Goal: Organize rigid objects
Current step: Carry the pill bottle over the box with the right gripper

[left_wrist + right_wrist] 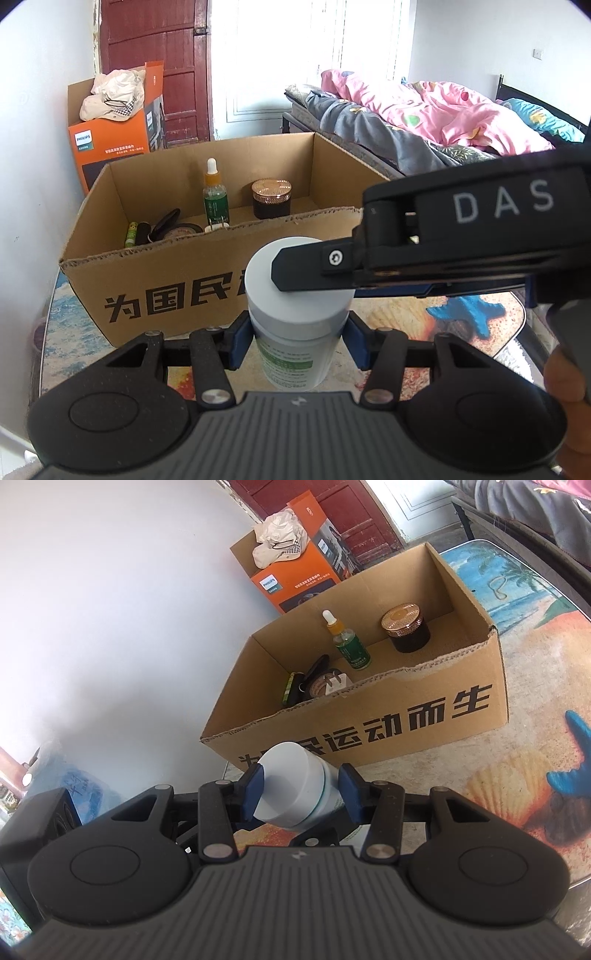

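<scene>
A white jar with a grey-white lid point(297, 295) and a green label stands upright between my left gripper's blue pads point(236, 343). My left gripper point(297, 341) is shut on its body. My right gripper point(301, 794) reaches in from the right; its pads point(255, 790) sit either side of the jar's lid point(291, 790), the left one touching, the right one a little apart. In the left wrist view one right finger point(314, 267) lies across the lid. An open cardboard box point(207, 280) stands just behind.
The box point(406, 716) holds a green dropper bottle point(216, 194), a dark jar with a copper lid point(271, 199) and small dark items at its left end point(155, 229). An orange Philips box point(110, 147) stands behind. A bed point(424, 118) is at the right.
</scene>
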Action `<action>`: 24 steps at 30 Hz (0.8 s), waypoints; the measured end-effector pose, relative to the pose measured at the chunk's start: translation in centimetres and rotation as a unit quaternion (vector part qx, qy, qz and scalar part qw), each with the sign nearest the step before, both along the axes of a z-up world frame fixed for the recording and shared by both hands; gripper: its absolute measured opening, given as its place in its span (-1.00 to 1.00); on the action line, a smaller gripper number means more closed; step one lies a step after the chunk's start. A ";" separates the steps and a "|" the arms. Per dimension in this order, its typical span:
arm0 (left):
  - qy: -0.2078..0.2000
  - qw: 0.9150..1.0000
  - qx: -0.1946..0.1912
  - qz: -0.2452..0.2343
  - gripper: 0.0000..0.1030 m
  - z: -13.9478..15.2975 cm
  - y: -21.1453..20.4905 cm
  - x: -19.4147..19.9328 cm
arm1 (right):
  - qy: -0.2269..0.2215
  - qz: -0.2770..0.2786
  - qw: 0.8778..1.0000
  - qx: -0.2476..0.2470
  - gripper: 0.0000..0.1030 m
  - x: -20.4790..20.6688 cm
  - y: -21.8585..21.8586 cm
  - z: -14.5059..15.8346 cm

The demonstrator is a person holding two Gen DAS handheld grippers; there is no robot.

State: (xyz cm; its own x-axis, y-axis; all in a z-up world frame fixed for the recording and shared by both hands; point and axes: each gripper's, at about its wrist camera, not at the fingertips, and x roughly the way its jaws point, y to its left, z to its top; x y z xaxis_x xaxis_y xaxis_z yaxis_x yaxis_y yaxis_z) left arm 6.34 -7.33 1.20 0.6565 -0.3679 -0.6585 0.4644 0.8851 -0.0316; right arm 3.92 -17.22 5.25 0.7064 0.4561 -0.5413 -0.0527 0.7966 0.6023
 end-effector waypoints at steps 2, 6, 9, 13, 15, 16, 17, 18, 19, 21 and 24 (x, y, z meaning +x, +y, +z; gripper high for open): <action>-0.015 1.000 -0.003 0.001 0.04 1.1 0.4 -0.3 | -0.016 0.004 1.000 -0.002 -0.13 -0.3 0.2 1.0; -0.052 0.999 -0.004 0.000 0.04 3.6 0.9 -0.8 | -0.054 0.011 0.998 -0.002 -0.13 -0.7 0.5 3.7; -0.081 0.997 -0.006 -0.002 0.05 5.7 1.1 -0.8 | -0.083 0.017 0.996 -0.006 -0.13 -0.6 0.7 6.0; -0.106 0.994 -0.010 -0.008 0.05 8.2 0.9 0.3 | -0.116 0.024 0.993 -0.018 -0.13 0.0 0.5 8.7; -0.110 0.994 -0.014 -0.011 0.05 9.3 0.6 1.2 | -0.127 0.024 0.991 -0.018 -0.13 0.6 0.1 9.9; -0.111 0.994 -0.015 -0.013 0.05 9.7 0.4 1.7 | -0.130 0.025 0.991 -0.016 -0.13 0.9 -0.1 10.3; -0.111 0.994 -0.017 -0.015 0.05 10.0 0.1 2.3 | -0.132 0.025 0.991 -0.014 -0.13 1.3 -0.4 10.7; -0.110 0.994 -0.019 -0.018 0.05 10.3 -0.2 2.9 | -0.133 0.023 0.991 -0.013 -0.13 1.7 -0.7 11.1; -0.106 0.994 -0.023 -0.020 0.05 10.5 -0.4 3.5 | -0.133 0.023 0.991 -0.014 -0.13 2.2 -1.1 11.3; -0.095 0.995 -0.030 -0.025 0.05 10.6 -1.0 4.9 | -0.131 0.020 0.991 -0.016 -0.13 3.2 -1.8 11.6; -0.069 0.996 -0.038 -0.031 0.04 10.1 -2.0 7.5 | -0.116 0.014 0.993 -0.016 -0.12 5.1 -3.3 11.3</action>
State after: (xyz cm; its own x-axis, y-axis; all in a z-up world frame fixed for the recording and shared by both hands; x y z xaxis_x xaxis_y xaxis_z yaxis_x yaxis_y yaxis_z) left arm 13.83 -9.37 11.30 0.7124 -0.4569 -0.5326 0.5233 0.8516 -0.0305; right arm 9.05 -20.50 16.58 0.8016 0.4622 -0.3792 -0.2091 0.8109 0.5465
